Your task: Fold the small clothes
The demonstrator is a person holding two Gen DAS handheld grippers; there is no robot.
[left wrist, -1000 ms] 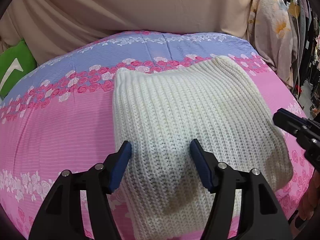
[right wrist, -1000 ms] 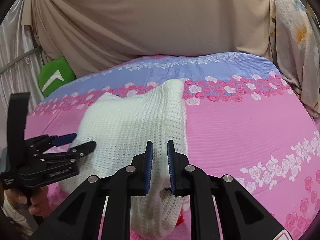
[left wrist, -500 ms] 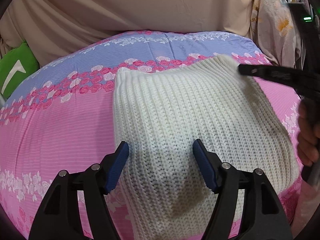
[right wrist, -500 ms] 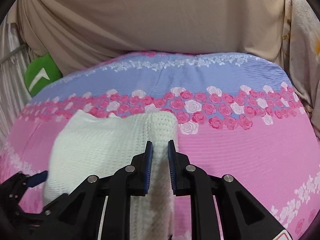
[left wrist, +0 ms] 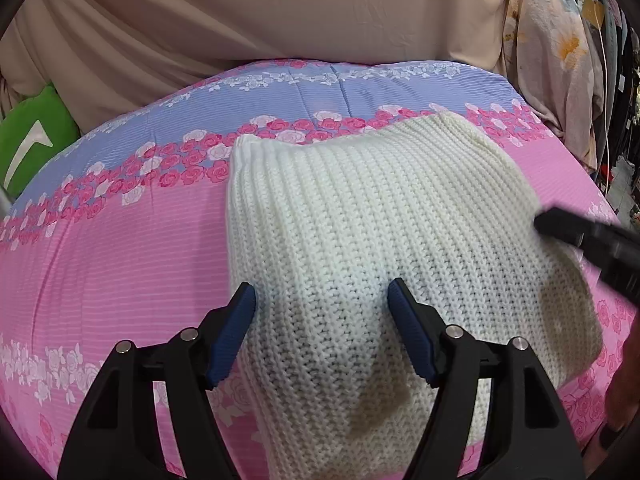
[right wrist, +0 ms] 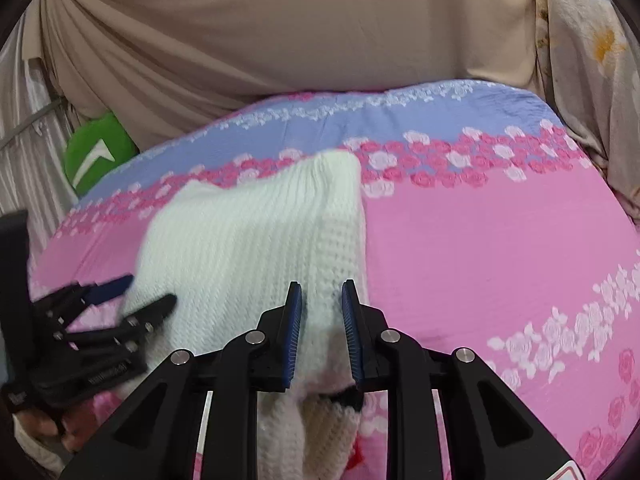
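A cream knitted garment [left wrist: 380, 240] lies folded on the pink and blue floral bedspread [left wrist: 120, 248]. My left gripper [left wrist: 322, 312] stands open over its near left part, blue pads apart on the knit with nothing pinched. In the right wrist view the garment [right wrist: 248, 240] shows its thick right edge running between the pads of my right gripper [right wrist: 322, 308]. Those jaws are opening, with the edge between them and not clamped. The left gripper [right wrist: 150, 291] shows at the garment's left side there. The right gripper [left wrist: 556, 226] appears blurred at the garment's right edge.
A green cushion [left wrist: 32, 140] sits at the bed's far left corner. A beige sheet [left wrist: 280, 20] hangs behind the bed and a floral cloth [left wrist: 552, 40] at its right. A hand [right wrist: 44, 428] holds the left gripper's handle. Bare bedspread [right wrist: 500, 260] lies right of the garment.
The right gripper ran forward along the garment's right edge, then came back toward its near end, jaws a little wider. The left gripper kept its place and spread slightly. The garment lies as before.
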